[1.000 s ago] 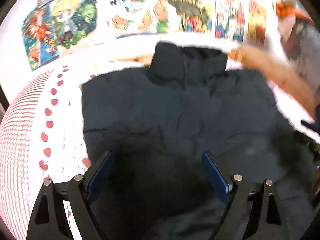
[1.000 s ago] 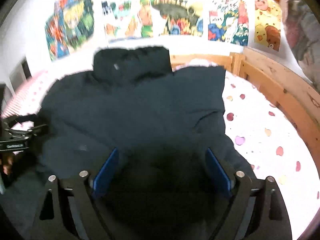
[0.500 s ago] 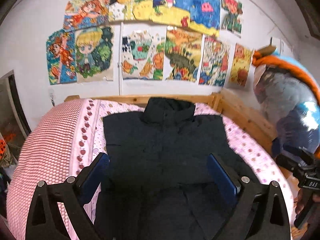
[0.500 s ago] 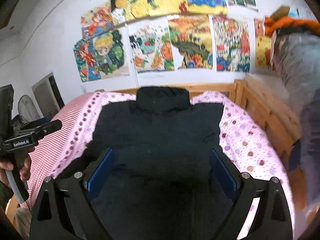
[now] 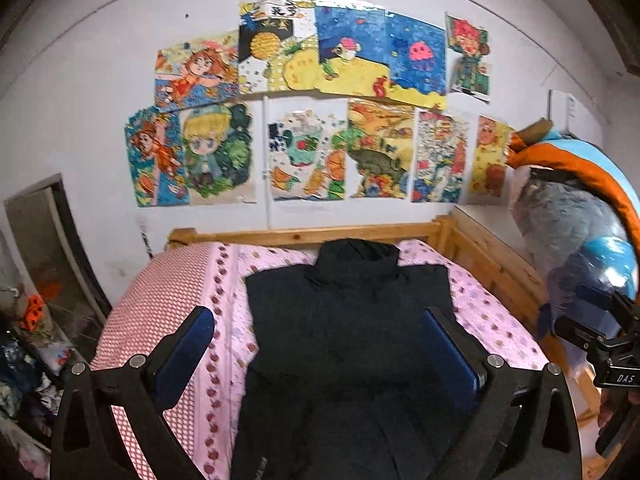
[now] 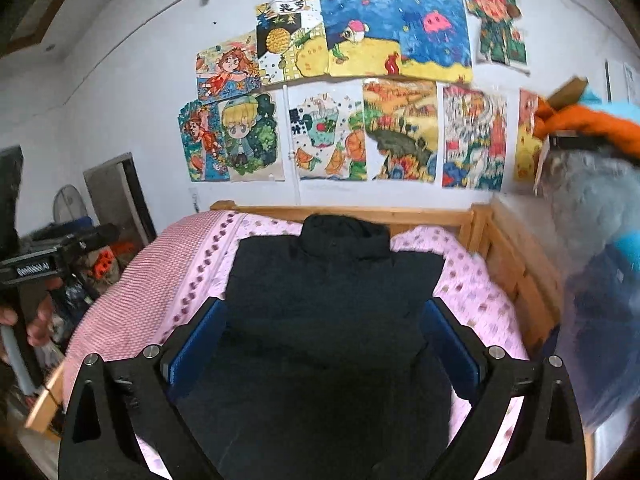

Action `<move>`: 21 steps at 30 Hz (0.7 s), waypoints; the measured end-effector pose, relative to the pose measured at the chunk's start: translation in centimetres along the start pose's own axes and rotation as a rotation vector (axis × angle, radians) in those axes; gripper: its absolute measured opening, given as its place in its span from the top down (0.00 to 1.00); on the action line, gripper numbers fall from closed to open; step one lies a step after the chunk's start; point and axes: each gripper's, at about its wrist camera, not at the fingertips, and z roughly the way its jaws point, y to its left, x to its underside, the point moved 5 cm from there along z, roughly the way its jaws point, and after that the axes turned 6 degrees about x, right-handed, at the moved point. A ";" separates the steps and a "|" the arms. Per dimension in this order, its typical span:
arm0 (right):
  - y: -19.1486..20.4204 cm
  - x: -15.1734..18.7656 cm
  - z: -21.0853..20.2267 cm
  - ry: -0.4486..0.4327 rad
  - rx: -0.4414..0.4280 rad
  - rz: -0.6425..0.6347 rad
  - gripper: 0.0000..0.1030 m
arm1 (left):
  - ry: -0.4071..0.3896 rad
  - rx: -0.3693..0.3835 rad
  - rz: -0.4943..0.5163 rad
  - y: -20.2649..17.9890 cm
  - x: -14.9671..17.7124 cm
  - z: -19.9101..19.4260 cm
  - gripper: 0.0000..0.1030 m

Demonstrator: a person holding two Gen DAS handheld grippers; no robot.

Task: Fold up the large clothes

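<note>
Black jacket (image 5: 352, 320) lies flat on the bed (image 5: 492, 320), collar toward the headboard (image 5: 304, 236) edge, body running down the middle toward the near edge; sleeves look folded in, outline roughly rectangular. Pink dotted sheet (image 6: 468, 280) shows on both sides of it; a red-checked cover (image 5: 160, 300) runs along the bed's left edge. Left gripper (image 5: 320, 340) is up off the jacket, jaws opening and about as wide as they go, nothing between the pads; blue pads clear of the cloth. In the left wrist view the jacket sits framed between the two fingers, its left edge just inside the left finger (image 5: 184, 348), its right edge passing behind the right finger (image 5: 452, 352). Right gripper (image 6: 324, 340) same deal: jaws opening, wide, holding nothing, above the jacket with no contact visible. In the right wrist view the jacket fills the gap between the fingers and runs under both, collar centred straight ahead. Right gripper also visible at the right edge of the left wrist view, left gripper at the left edge of the right wrist view, held in a hand (image 6: 36, 324). Wooden side rail (image 6: 516, 276) along the bed's right edge. Drawings (image 5: 320, 120) cover the wall behind the headboard. Bagged bundle (image 5: 576, 248) of cloth at far right, beyond the rail. Right wrist view is a bit blurred at its edges.
</note>
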 end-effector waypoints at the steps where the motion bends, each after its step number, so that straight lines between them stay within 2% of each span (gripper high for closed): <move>1: 0.0 -0.4 0.3 -0.004 0.006 -0.013 0.06 | 0.002 -0.025 0.002 0.2 -0.4 0.8 0.00; 4: -0.2 -1.8 2.3 -0.001 0.022 -0.037 0.06 | 0.036 -0.098 0.018 1.1 -1.1 4.3 0.00; 7: -0.9 -3.2 6.2 0.033 0.013 -0.038 0.06 | 0.070 -0.122 0.030 1.9 -1.5 8.8 0.00; 10: -1.2 -4.6 11.4 0.078 0.014 -0.066 0.06 | 0.106 -0.102 0.059 2.4 -1.8 14.6 0.00; 15: -0.5 -7.2 22.5 0.146 0.017 -0.109 0.07 | 0.072 -0.012 0.073 2.6 -2.2 25.1 0.00; 19: -0.4 -8.0 30.8 0.169 -0.045 -0.092 0.07 | 0.159 0.026 0.058 2.6 -1.7 33.4 0.00; 21: -0.5 -7.6 34.9 0.190 -0.057 -0.091 0.16 | 0.185 0.023 0.092 2.5 -1.7 36.9 0.00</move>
